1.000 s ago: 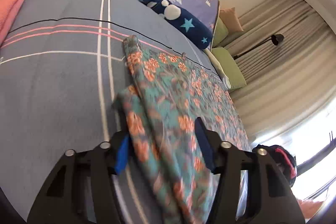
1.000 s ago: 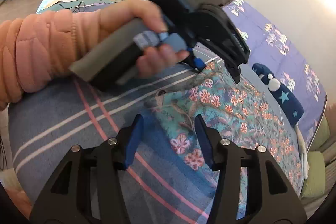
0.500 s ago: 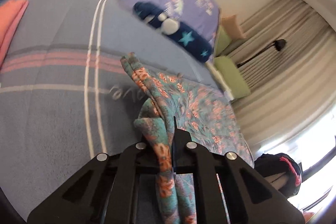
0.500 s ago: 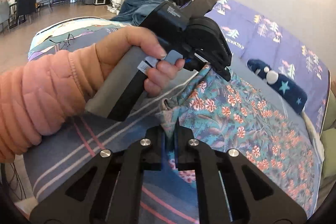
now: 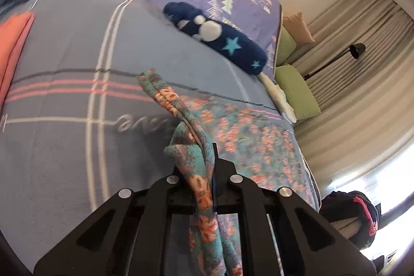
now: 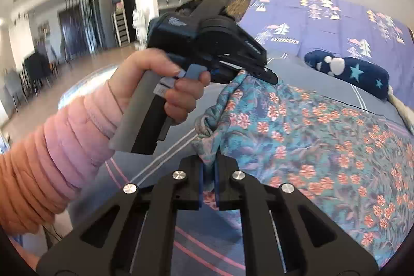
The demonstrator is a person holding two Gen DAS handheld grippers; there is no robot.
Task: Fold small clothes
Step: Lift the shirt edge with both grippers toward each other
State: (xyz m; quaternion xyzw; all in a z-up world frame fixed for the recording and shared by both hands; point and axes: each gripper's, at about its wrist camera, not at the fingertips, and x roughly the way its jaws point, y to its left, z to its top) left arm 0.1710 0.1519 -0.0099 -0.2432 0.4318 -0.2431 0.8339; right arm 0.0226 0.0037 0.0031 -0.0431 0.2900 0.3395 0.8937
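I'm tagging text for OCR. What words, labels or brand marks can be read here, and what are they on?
Purple quilt: a small printed word beneath a tree motif, too blurred to read.
Grey striped blanket: pale cursive lettering, seen upside down and blurred, unreadable.
Left gripper: light markings on its dark body, too blurred to read.
Nothing else bears text.

R claw clamps floral cloth | L claw pinches cloth edge

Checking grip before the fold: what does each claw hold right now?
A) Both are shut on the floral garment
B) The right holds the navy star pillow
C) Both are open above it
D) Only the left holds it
A: the left claw and right claw each pinch a bunched edge of the floral garment.
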